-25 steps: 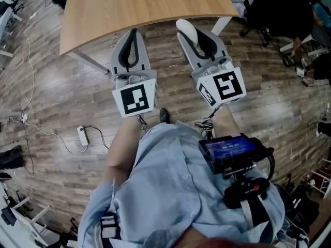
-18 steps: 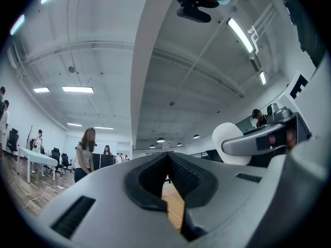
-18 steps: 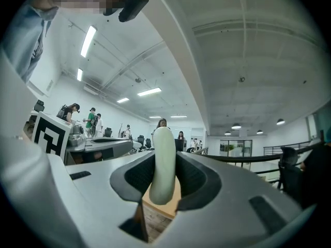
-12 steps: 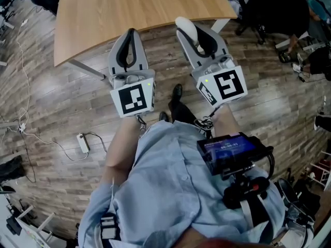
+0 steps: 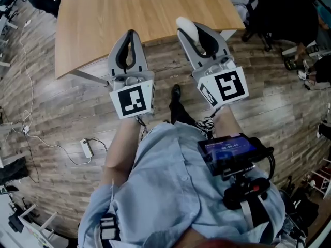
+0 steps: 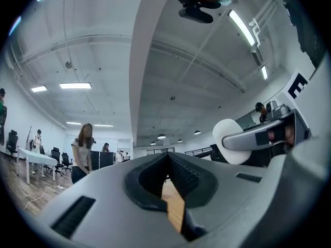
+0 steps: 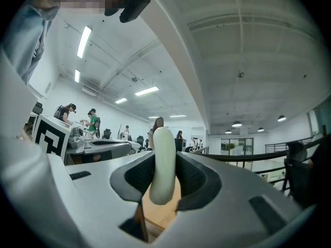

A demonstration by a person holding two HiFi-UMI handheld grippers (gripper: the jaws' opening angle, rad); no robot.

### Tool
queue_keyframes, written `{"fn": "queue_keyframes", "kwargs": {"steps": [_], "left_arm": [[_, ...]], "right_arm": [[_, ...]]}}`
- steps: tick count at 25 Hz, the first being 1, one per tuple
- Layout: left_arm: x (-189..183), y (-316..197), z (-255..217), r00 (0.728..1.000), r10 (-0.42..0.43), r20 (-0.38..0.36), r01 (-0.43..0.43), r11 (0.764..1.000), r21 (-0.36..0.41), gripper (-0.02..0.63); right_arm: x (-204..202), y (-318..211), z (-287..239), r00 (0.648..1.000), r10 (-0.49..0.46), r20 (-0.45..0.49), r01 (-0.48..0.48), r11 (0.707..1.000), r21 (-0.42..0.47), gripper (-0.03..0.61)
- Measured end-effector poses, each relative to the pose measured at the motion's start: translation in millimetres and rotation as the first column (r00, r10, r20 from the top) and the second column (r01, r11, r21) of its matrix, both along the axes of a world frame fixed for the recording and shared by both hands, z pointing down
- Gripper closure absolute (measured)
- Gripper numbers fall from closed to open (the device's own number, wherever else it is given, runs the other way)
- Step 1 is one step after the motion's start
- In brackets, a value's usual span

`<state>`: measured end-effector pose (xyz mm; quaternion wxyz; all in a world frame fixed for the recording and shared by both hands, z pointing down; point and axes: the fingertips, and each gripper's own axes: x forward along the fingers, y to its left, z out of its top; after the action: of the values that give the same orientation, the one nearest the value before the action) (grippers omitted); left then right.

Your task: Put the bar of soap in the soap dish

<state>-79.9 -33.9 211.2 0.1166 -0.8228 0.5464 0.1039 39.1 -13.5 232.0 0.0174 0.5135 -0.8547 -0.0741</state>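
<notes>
1. Head view: the left gripper (image 5: 131, 35) and the right gripper (image 5: 199, 32) are held side by side, both pointing towards a wooden table (image 5: 103, 19).
   - The left gripper's jaws meet at the tips, and nothing is between them.
   - The right gripper's jaws are clamped on the soap (image 5: 186, 29), a pale oval bar that sticks out past the left side of the jaws. The soap hangs over the table's near edge, in the air and not on the tabletop.
   - Each gripper carries a marker cube, the left cube (image 5: 133, 100) and the right cube (image 5: 223, 87).
   - Below them is a plank floor (image 5: 57, 112) with a power strip (image 5: 87, 149) and its cable on it, and a dark shoe (image 5: 176, 91).
   - The person's blue shirt (image 5: 165, 190) fills the bottom of the view, with a small screen (image 5: 228, 150) mounted at the chest.

2. Left gripper view: the left gripper (image 6: 168, 158) has its dark pads closed tip to tip and holds nothing.
   - A strip of table (image 6: 173, 205) shows through the gap behind the pads.
   - At the right, the soap (image 6: 230, 141) sits in the other gripper.
   - A person (image 6: 83, 151) stands far off at the left.

3. Right gripper view: the right gripper (image 7: 164, 161) grips the soap (image 7: 163, 164), which stands upright with a pad pressed against each broad side.
   - The table (image 7: 160, 211) shows beneath it.
   - The left cube (image 7: 51, 136) is at the left.
</notes>
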Motion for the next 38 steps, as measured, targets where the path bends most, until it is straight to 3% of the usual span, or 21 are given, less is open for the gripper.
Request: {"fn": "queue_keyframes", "kwargs": {"steps": [7, 12, 19, 25, 30, 38], "left_arm": [[12, -50, -6, 1.000, 0.004, 0.004, -0.005, 1.000, 0.003, 0.609], [53, -137, 3, 1.000, -0.004, 0.029, 0.005, 1.000, -0.029, 0.610], [72, -191, -8, 0.999, -0.039, 0.035, 0.040, 0.999, -0.007, 0.609], [74, -221, -12, 0.996, -0.089, 0.018, 0.088, 0.996, 0.018, 0.611], [54, -245, -11, 0.993, -0.119, 0.006, 0.119, 0.993, 0.029, 0.609], [36, -310, 8, 0.988, -0.154, -0.003, 0.154, 0.988, -0.023, 0.610]], "right_arm": [[13, -46, -8, 1.000, 0.004, 0.002, -0.004, 1.000, 0.006, 0.460], [51, -129, 0, 1.000, -0.004, -0.004, 0.004, 1.000, -0.013, 0.460], [69, -190, -6, 0.999, -0.050, 0.000, 0.050, 0.999, -0.010, 0.460], [72, -229, -9, 0.995, -0.103, -0.013, 0.103, 0.995, 0.009, 0.460], [53, -257, -6, 0.990, -0.136, -0.024, 0.136, 0.991, 0.010, 0.460], [33, -329, 8, 0.983, -0.182, -0.033, 0.181, 0.983, -0.033, 0.460]]}}
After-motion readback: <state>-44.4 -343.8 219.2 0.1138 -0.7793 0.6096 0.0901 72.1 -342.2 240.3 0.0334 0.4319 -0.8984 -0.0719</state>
